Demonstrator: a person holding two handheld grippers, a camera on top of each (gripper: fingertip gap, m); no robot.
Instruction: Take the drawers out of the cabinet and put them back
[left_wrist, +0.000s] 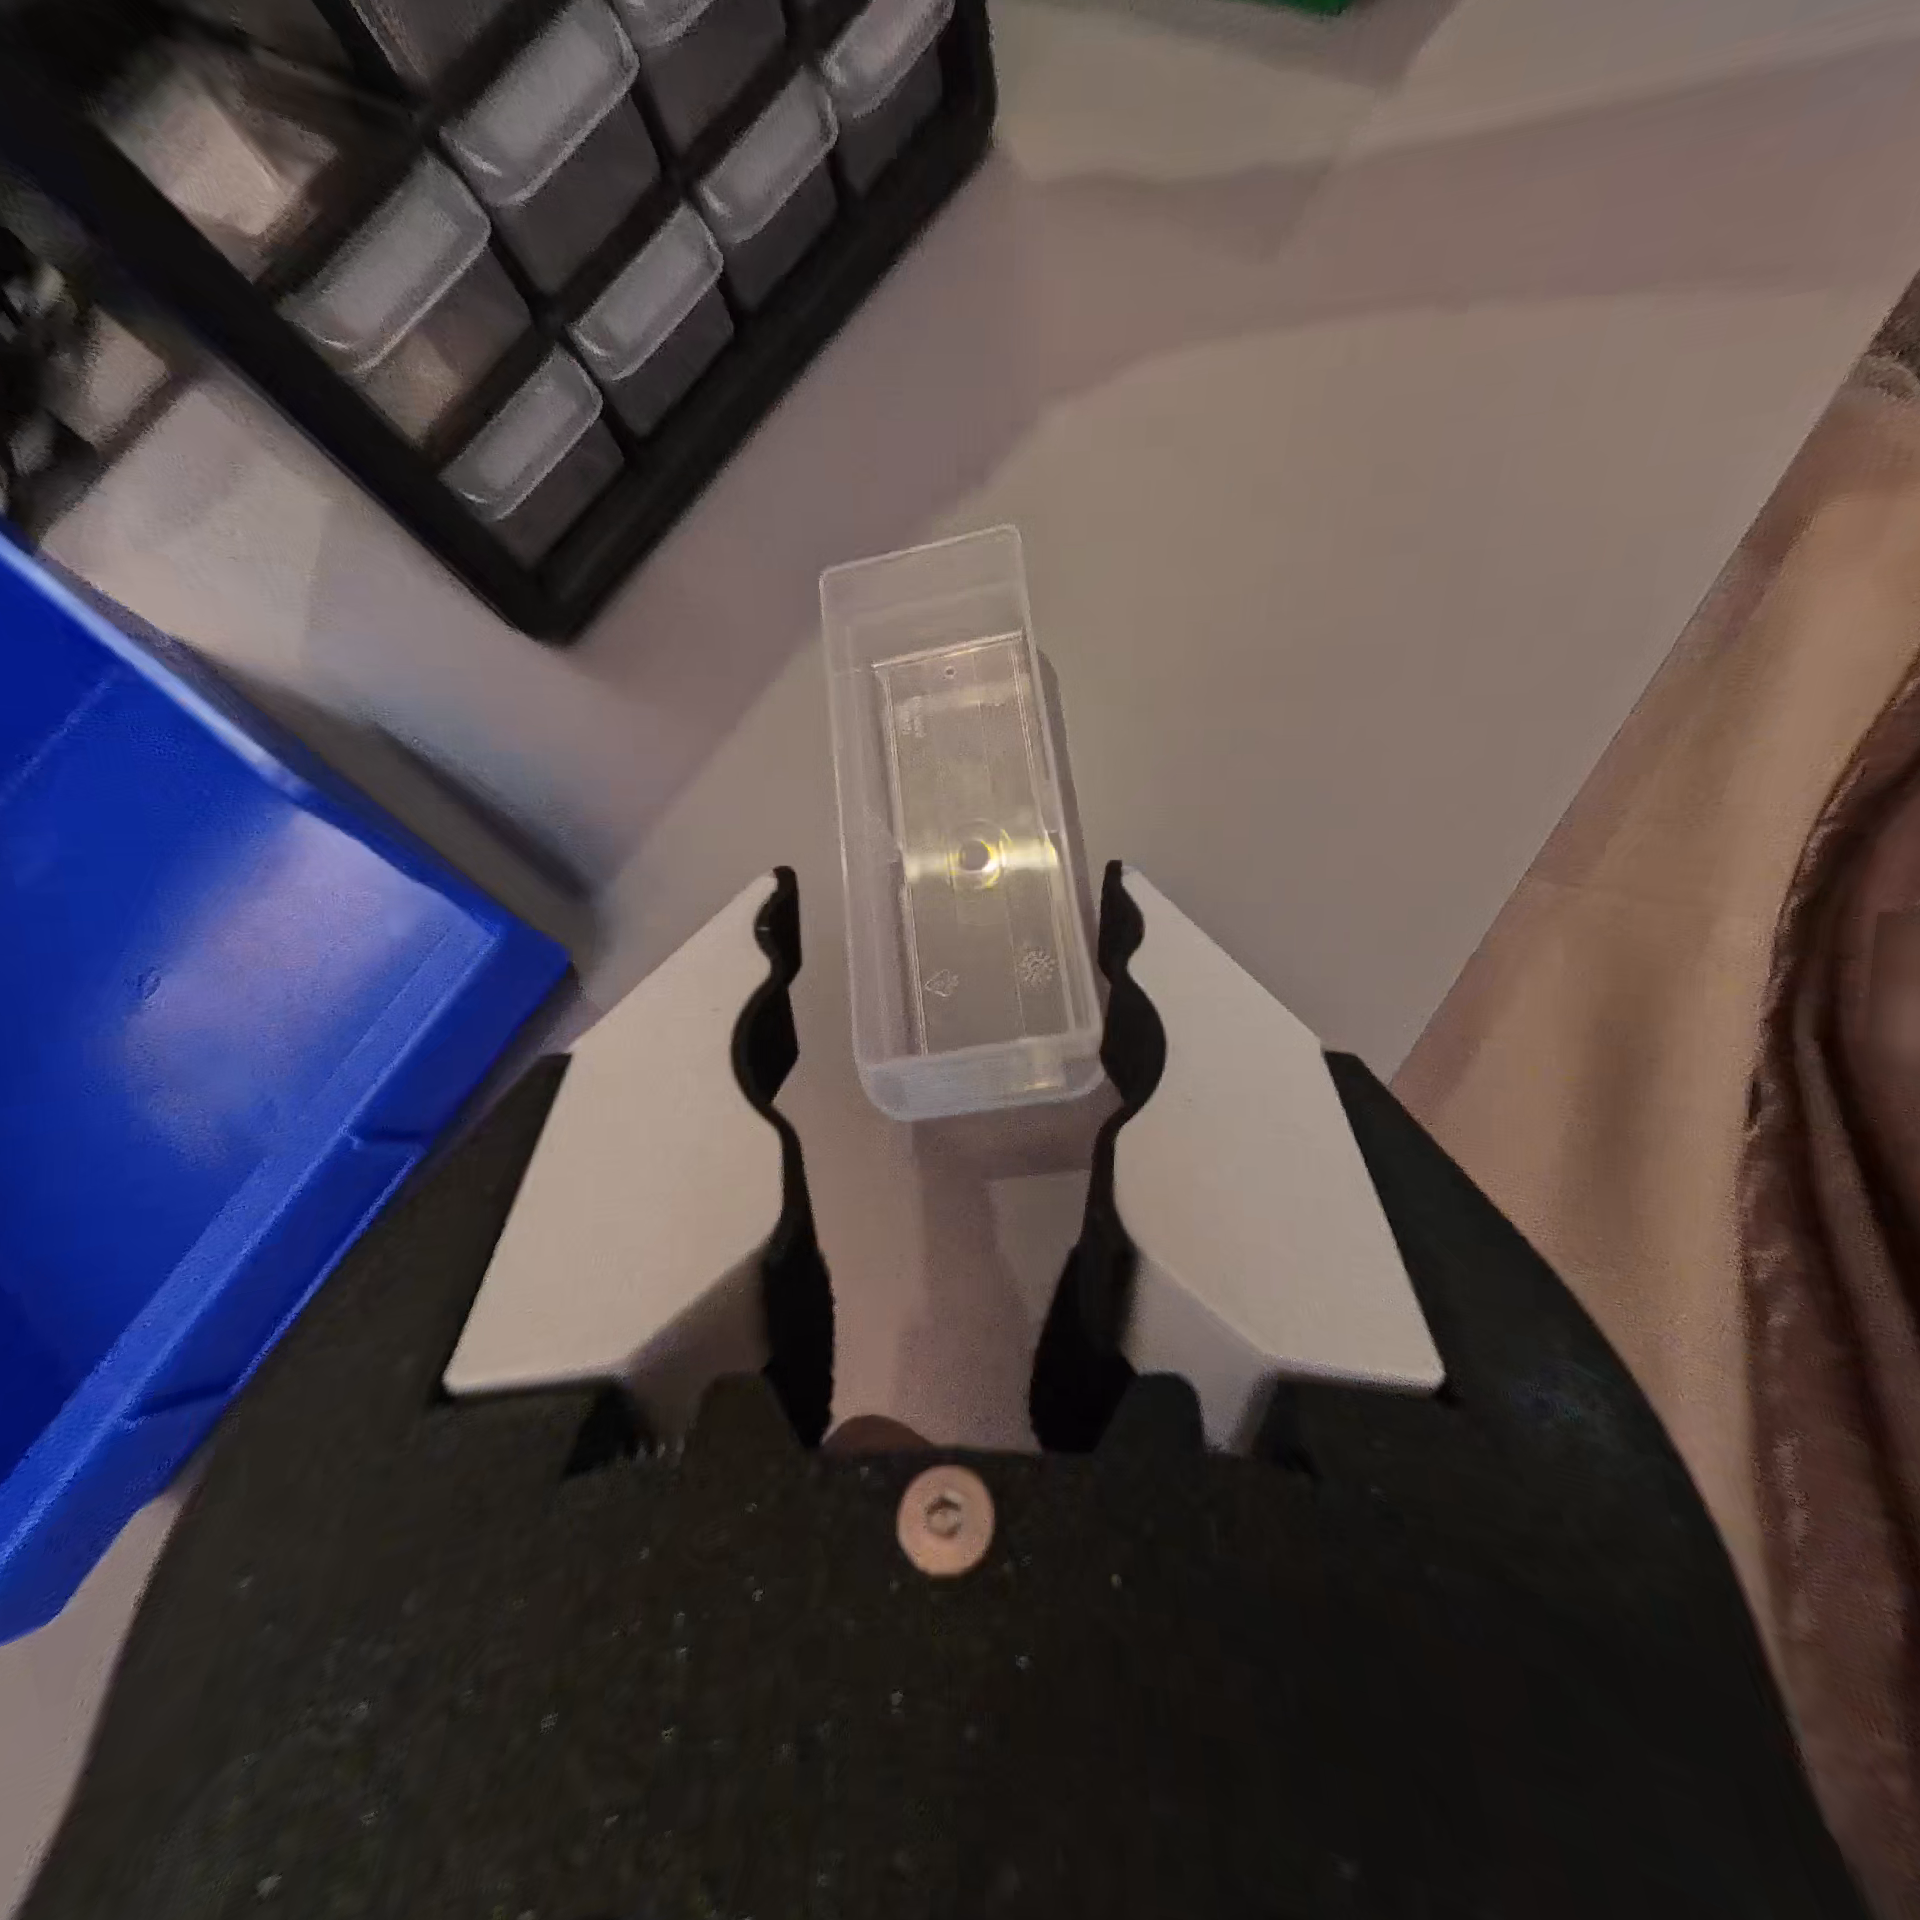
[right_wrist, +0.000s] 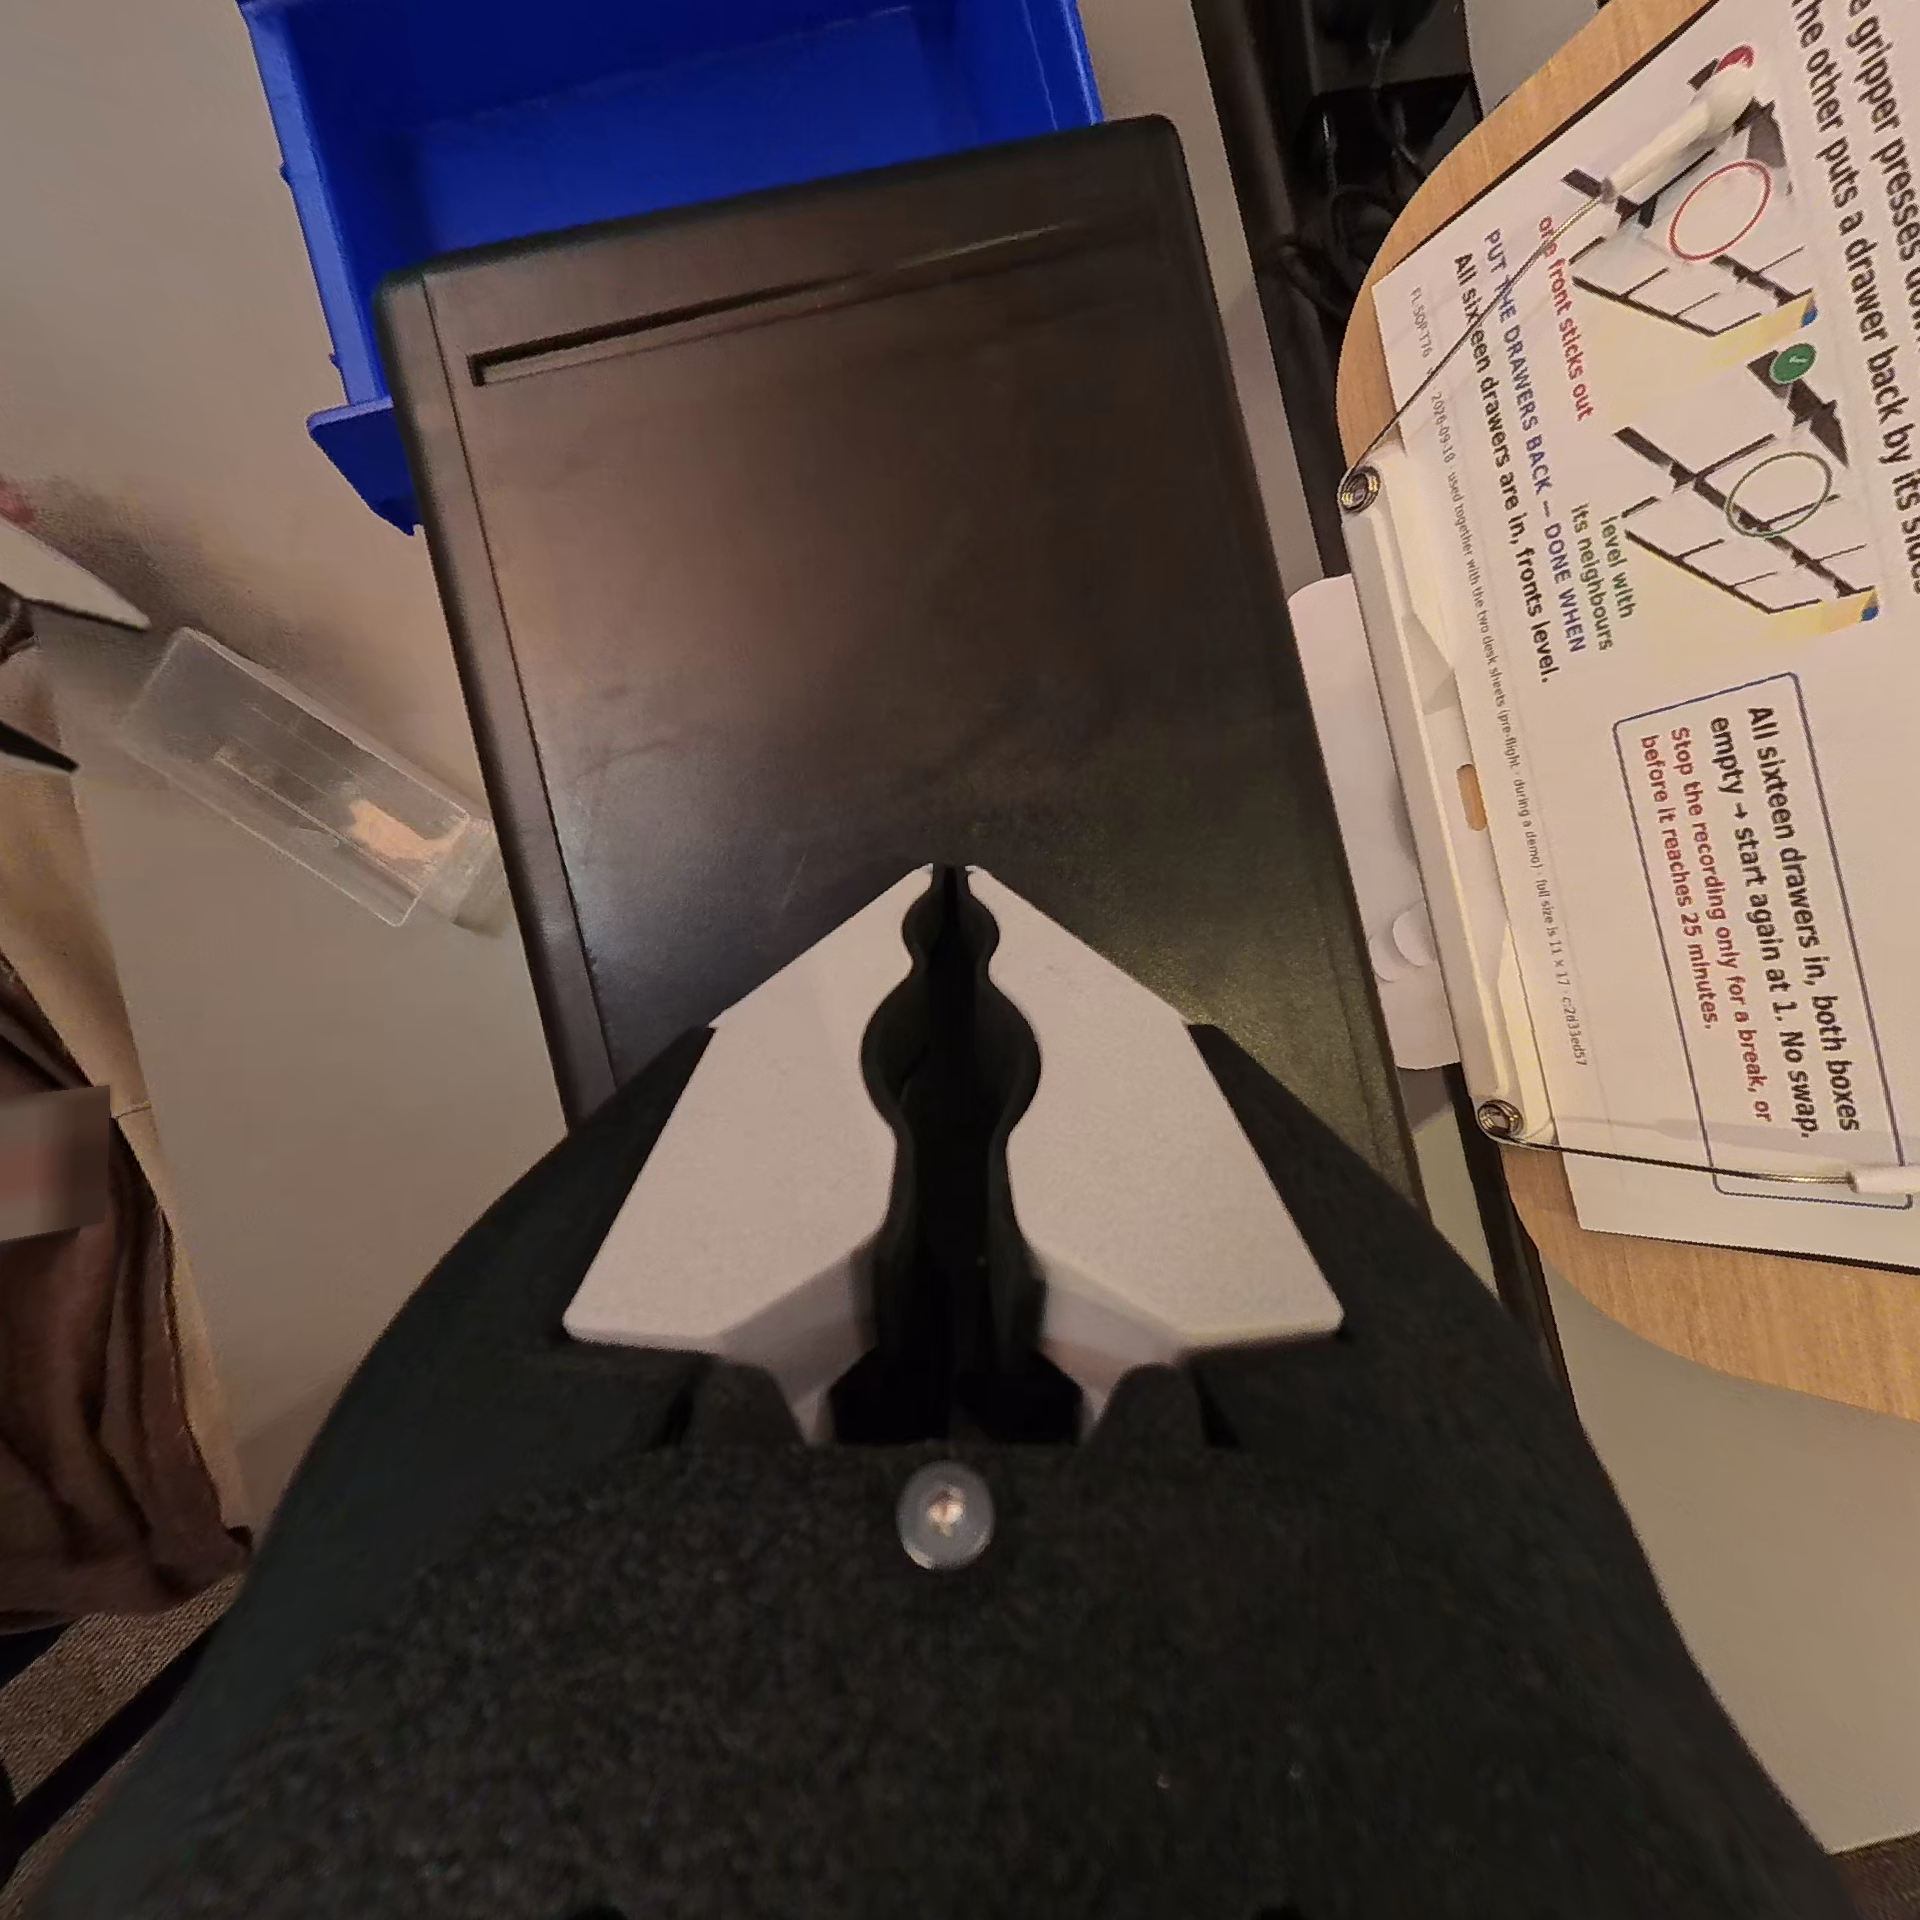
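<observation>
Two grippers (left_wrist: 945, 904) (right_wrist: 948, 873); one clear drawer (left_wrist: 961, 831); one cabinet (right_wrist: 883, 582).

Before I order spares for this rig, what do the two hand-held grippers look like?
Both match: the left hand-held gripper and the right hand-held gripper have a black, grainy body, a silver hex screw at its centre, and two pale grey wedge-shaped fingers lined with wavy black pads. No cables show.

Clear drawer (left_wrist: 961, 831) out of the black cabinet (left_wrist: 540, 301).
Empty, upright on the white table, open side up; the cabinet's other drawers sit in their slots.
</observation>
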